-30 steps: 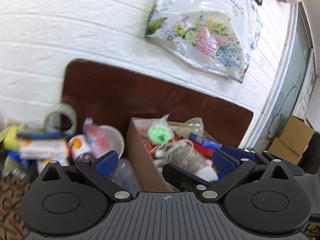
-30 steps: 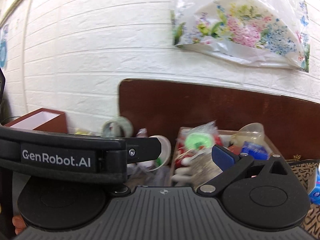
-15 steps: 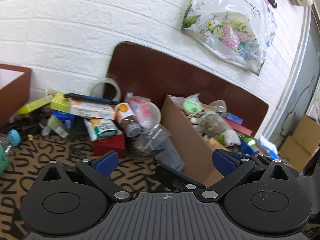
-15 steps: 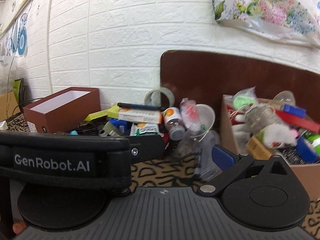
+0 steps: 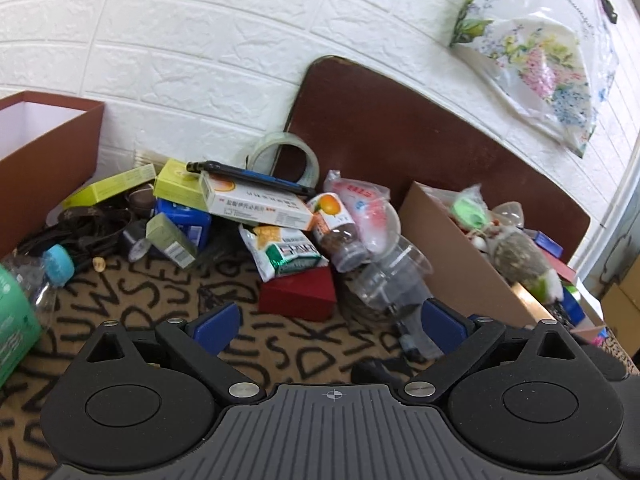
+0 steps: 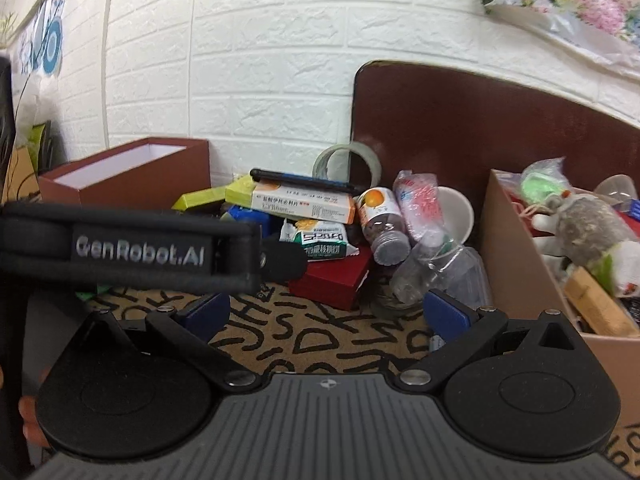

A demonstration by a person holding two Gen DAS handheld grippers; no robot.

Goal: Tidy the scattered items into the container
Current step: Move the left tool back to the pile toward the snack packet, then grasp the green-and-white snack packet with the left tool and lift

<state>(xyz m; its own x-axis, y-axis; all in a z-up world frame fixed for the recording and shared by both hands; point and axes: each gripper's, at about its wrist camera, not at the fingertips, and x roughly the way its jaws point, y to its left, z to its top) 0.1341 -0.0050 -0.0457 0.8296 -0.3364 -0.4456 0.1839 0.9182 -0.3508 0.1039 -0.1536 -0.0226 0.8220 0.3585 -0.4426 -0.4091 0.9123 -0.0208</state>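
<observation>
Left gripper (image 5: 330,322) is spread wide, nothing between the blue pads (image 5: 216,326), hovering over the patterned mat (image 5: 288,354) short of the clutter. Right gripper (image 6: 326,314) likewise wide and empty, same mat below it; the other gripper's black body with the GenRobot.AI label crosses the left of its view.

Cardboard box (image 5: 452,264) sits on the right against the dark brown board (image 5: 400,132), already stuffed: grey plush toy (image 6: 584,220), green item in a clear bag (image 5: 466,210), more I can't make out.

Pile left of the box, all outside it:
- red box (image 5: 298,294) flat on the mat, green-white packet (image 5: 286,256) resting on top
- clear plastic bottle (image 5: 386,280) lying just beside the box wall
- brown pill bottle (image 5: 336,232) tipped over, cap toward the camera
- white-orange medicine carton (image 5: 256,204) with a dark pen (image 5: 250,176) lying on it
- tape roll (image 5: 286,158) upright against the board
- white cup (image 6: 454,218) on its side

Open brown box (image 5: 44,148) far left by the wall.
</observation>
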